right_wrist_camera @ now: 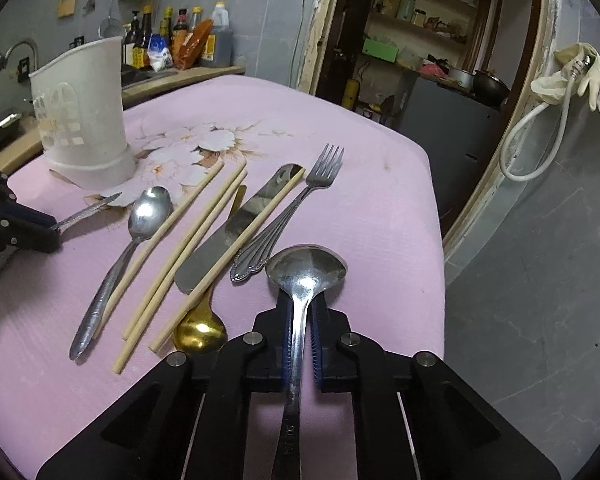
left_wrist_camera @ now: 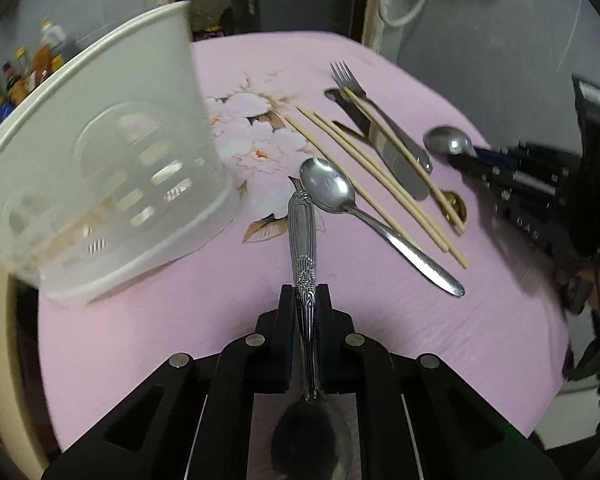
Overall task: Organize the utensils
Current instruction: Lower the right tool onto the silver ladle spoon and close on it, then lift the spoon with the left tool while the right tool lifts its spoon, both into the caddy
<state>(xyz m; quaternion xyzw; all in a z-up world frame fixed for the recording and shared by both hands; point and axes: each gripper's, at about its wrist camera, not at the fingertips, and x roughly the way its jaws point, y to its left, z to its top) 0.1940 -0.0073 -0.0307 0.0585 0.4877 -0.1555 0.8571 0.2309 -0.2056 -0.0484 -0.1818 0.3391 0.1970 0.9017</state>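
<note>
My left gripper (left_wrist_camera: 305, 300) is shut on an ornate silver spoon (left_wrist_camera: 302, 240), handle pointing forward, bowl back toward the camera. It hovers right of the white utensil holder (left_wrist_camera: 100, 152), which has chopsticks inside. My right gripper (right_wrist_camera: 300, 312) is shut on a plain silver spoon (right_wrist_camera: 306, 270), bowl forward. On the pink cloth lie another spoon (right_wrist_camera: 140, 224), several chopsticks (right_wrist_camera: 188, 236), a knife (right_wrist_camera: 240, 228), a fork (right_wrist_camera: 300, 200) and a gold spoon (right_wrist_camera: 200, 332). The left gripper shows in the right wrist view (right_wrist_camera: 54, 226), the right one in the left wrist view (left_wrist_camera: 472, 160).
The pink flowered tablecloth (right_wrist_camera: 360, 220) covers the table; its right edge drops to a grey floor. Bottles (right_wrist_camera: 180, 40) stand on a counter behind the holder. A doorway and shelves lie beyond the table's far side.
</note>
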